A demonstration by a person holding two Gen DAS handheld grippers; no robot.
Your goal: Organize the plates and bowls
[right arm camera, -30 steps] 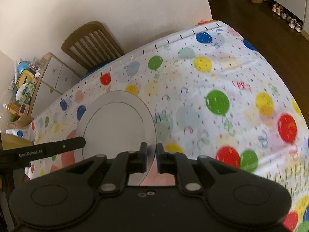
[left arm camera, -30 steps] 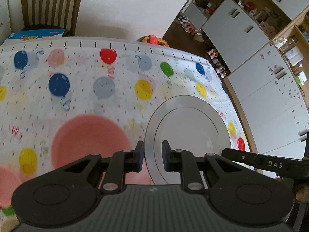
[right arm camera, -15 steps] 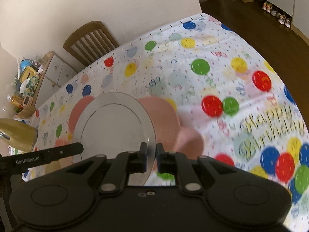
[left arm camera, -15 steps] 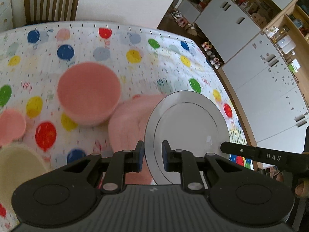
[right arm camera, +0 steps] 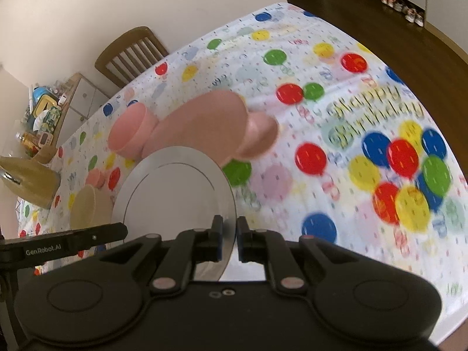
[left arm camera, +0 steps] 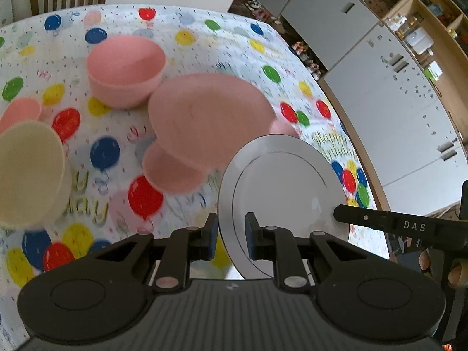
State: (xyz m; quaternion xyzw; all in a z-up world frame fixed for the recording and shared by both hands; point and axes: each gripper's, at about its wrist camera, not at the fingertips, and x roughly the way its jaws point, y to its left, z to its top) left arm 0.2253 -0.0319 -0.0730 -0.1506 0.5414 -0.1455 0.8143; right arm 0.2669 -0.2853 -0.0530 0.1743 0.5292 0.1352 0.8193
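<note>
Left tongs [left arm camera: 231, 232]: you pinch the grey plate [left arm camera: 280, 193] rim.
Right tongs [right arm camera: 228, 238]: pinching the opposite rim.
Progress: plate airborne; pink plate [left arm camera: 204, 117], bowls unstacked.

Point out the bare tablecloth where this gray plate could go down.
The widest free cloth lies around the Happy Birthday lettering, right of the large pink plate. The left side is crowded: deep pink bowl, cream bowl, small pink dishes. Both grippers hold the gray plate above the table.
</note>
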